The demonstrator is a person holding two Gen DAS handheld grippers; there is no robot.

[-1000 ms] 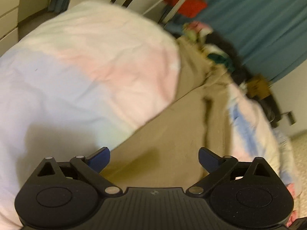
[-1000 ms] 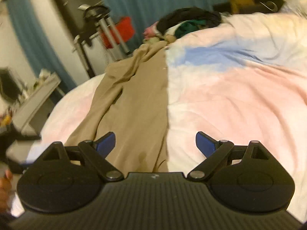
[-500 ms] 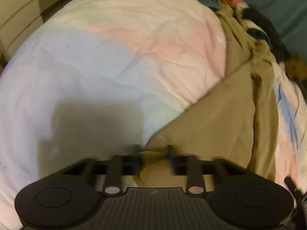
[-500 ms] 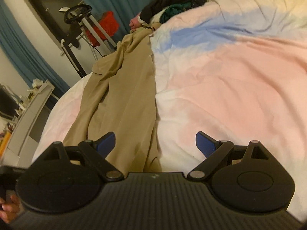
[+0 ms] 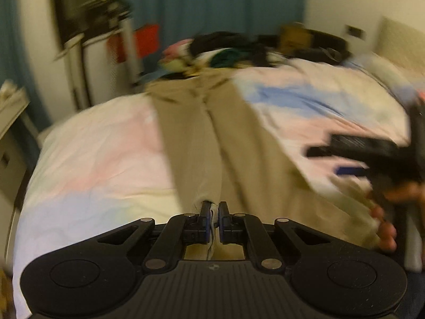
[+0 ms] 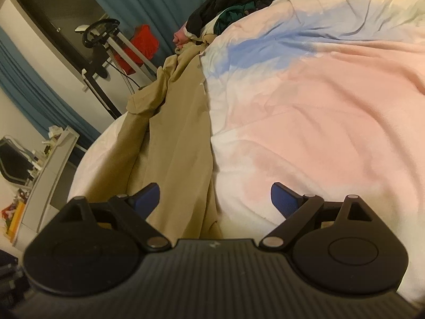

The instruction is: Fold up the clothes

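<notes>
The left claw (image 5: 214, 219) is clenched on the near end of the tan trousers (image 5: 233, 143), a thin pale edge of cloth pinched between its blue pads (image 5: 205, 219). From that pinch the trousers run straight away along the middle of the bed, two long tan lengths side by side with a seam-like crease between them, and bunch up at the far end.

The right claw (image 6: 215, 199) is released, its blue pads (image 6: 147, 195) spread wide. It hangs over the trousers' right edge, the left pad above the tan cloth (image 6: 175, 138) and the right pad above the duvet (image 6: 318, 106). In the left view that right claw (image 5: 353, 171) shows as a dark blur at the right side, with the fingers of the hand that holds it just below.

The duvet (image 5: 101, 159) under the trousers is white with washes of pink and blue, lightly creased. At the far end of the bed, just past the bunched trousers, lies a heap of dark clothes (image 6: 231, 2) with a bit of green and pink among them. Beyond stand teal curtains (image 5: 212, 2), a metal stand (image 6: 106, 40) with something red (image 6: 142, 43) beside it, and a white shelf (image 6: 50, 164) at the left.
</notes>
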